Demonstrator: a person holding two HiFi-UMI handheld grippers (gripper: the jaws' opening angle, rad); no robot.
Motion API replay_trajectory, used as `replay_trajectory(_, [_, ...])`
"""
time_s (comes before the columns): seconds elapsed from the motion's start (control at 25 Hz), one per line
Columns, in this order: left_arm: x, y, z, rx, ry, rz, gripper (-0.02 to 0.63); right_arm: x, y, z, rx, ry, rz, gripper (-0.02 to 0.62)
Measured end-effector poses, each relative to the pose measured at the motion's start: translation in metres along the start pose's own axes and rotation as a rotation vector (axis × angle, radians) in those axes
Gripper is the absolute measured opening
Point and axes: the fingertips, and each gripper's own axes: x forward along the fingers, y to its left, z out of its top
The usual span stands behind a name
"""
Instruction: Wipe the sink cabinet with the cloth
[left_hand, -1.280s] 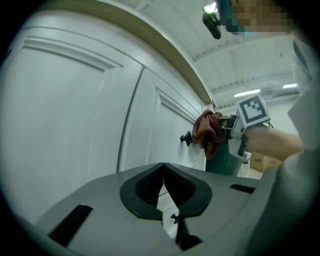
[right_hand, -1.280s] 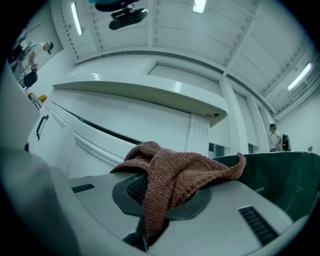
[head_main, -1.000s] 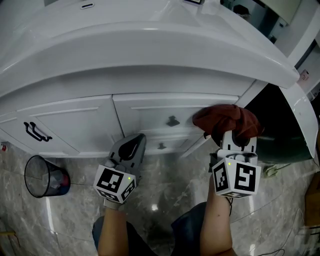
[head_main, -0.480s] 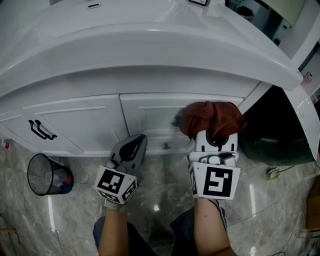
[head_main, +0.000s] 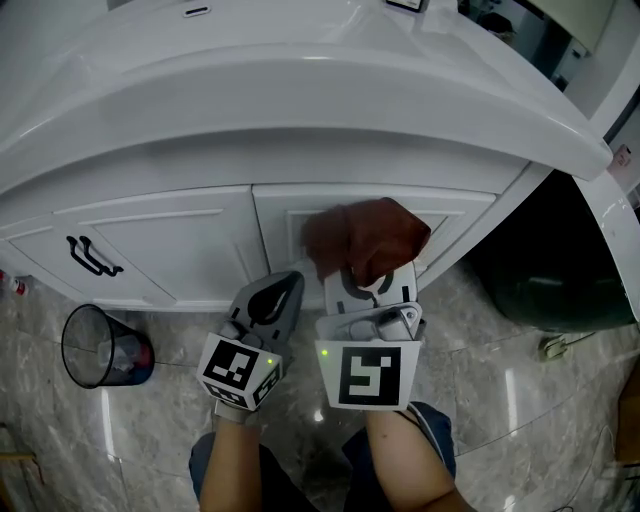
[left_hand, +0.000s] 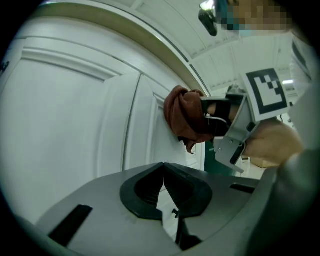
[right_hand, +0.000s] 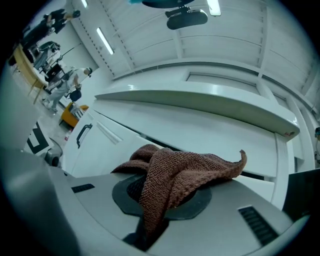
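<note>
Cloth (head_main: 366, 238) — clamped in right tool (head_main: 368, 288), against cabinet (head_main: 170, 245)

Brown knit cloth (head_main: 365, 238); white cabinet (head_main: 160, 250); black handle (head_main: 90, 257); grey marbled floor (head_main: 520, 400).

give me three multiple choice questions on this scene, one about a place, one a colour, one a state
1. Where is the cloth?
A. pressed on the cabinet front
B. lying on the floor
C. inside the bin

2. What colour is the cloth?
A. blue
B. reddish brown
C. white

3. How is the left gripper?
A. wide open
B. shut on the cloth
C. shut and empty

Answers:
1 A: the left gripper view shows it bunched against the white panel.
2 B: every view shows reddish-brown knit fabric.
3 C: its jaws meet with nothing between them, and the cloth is clamped in the right gripper.
</note>
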Motion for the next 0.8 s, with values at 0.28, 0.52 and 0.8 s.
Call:
replay_trajectory(0.28, [-0.007, 0.014, 0.000, -0.008, -0.003, 0.029, 0.011, 0.011, 0.035, -0.014, 0.045, 0.028, 0.121, 0.058])
replay_trajectory(0.52, [-0.007, 0.016, -0.004, -0.009, 0.005, 0.033, 0.011, 0.011, 0.040, -0.028, 0.123, 0.018, 0.118, 0.058])
replay_trajectory(0.8, [-0.002, 0.012, -0.007, -0.011, 0.011, 0.026, 0.011, 0.005, 0.050, -0.072, 0.307, 0.115, 0.190, 0.058])
